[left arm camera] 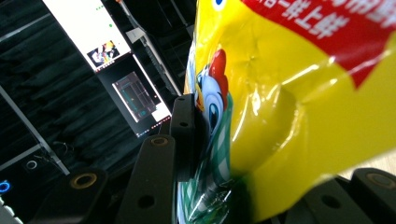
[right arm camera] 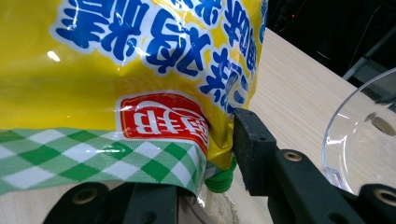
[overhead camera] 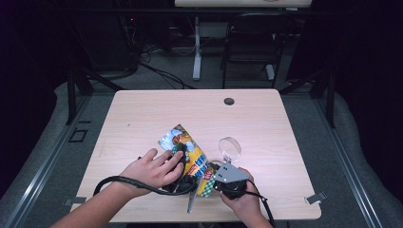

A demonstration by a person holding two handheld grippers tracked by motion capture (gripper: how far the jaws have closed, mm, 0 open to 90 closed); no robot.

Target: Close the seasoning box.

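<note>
Both grippers' jaws clamp the snack bag (overhead camera: 190, 154), left gripper (overhead camera: 179, 159) and right gripper (overhead camera: 223, 176), probably readying to tear it open.

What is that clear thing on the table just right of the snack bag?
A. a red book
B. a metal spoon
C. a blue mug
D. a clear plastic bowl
D: a clear bowl stands on the table right of the yellow bag; its transparent rim also shows in the right gripper view.
</note>
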